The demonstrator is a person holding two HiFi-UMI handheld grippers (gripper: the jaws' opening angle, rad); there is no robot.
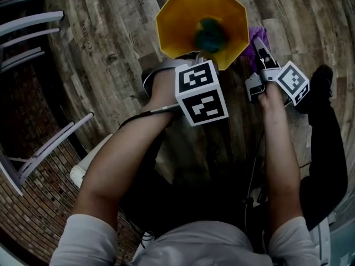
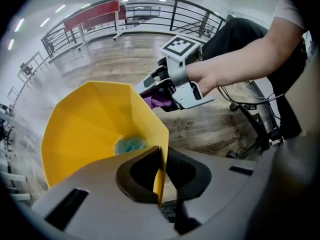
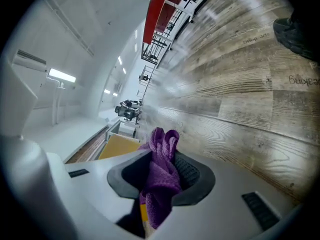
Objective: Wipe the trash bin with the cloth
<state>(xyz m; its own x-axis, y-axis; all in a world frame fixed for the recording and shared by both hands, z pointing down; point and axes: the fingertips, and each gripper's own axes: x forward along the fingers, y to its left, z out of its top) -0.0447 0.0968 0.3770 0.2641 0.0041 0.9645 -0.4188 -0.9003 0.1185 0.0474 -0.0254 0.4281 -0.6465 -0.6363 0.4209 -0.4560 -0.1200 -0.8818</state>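
Yellow bin [image 1: 176,21] stands on the plank floor [image 1: 100,49]. My left claw [image 2: 161,178] is pinched on its near rim to steady it, and my right claw [image 3: 161,183] is clamped on the purple cloth [image 3: 162,144], just beside the bin's outer wall. I judge the wipe is about to start or barely begun, so next I must press the cloth flat to that wall and drag it along, with the left pinch firm enough that the bin neither tips nor slides.
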